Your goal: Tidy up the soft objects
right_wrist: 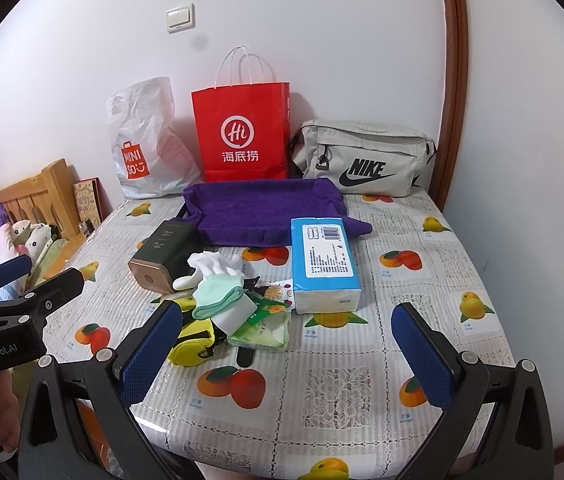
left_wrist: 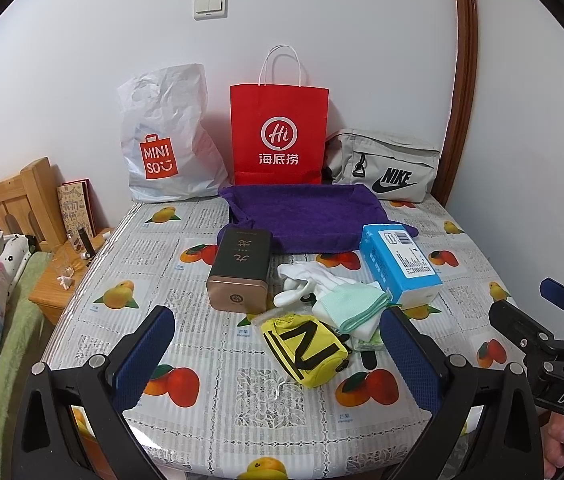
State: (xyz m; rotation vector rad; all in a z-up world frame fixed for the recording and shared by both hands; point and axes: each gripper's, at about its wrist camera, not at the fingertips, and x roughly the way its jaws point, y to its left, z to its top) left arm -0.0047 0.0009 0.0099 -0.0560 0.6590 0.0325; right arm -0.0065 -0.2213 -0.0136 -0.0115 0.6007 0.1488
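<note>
Several soft things lay heaped on the tabletop (left_wrist: 210, 360) just in front of the purple towel tray (left_wrist: 306, 216), which I took as my landmark: white gloves (left_wrist: 306, 276), a mint-and-white sock bundle (left_wrist: 352, 306), a yellow pouch (left_wrist: 308, 346) nearest me, and a green wet-wipe packet (right_wrist: 260, 330) beneath the socks. A blue tissue pack (right_wrist: 324, 264) touched the tray's front right corner; a dark tin (left_wrist: 238, 270) lay at its front left.

Both pairs of tongs hung released and empty, the left tongs (left_wrist: 278, 358) short of the pouch, the right tongs (right_wrist: 288, 350) beside the pile.

I judged everything in the heap light and limp. The socks would squash flat, so I would pinch the folded cuff. The gloves would trail fingers; a grip at the bunched middle seemed best. The wipe packet looked slick. The pouch, padded and firmer, offered its body crosswise.
</note>
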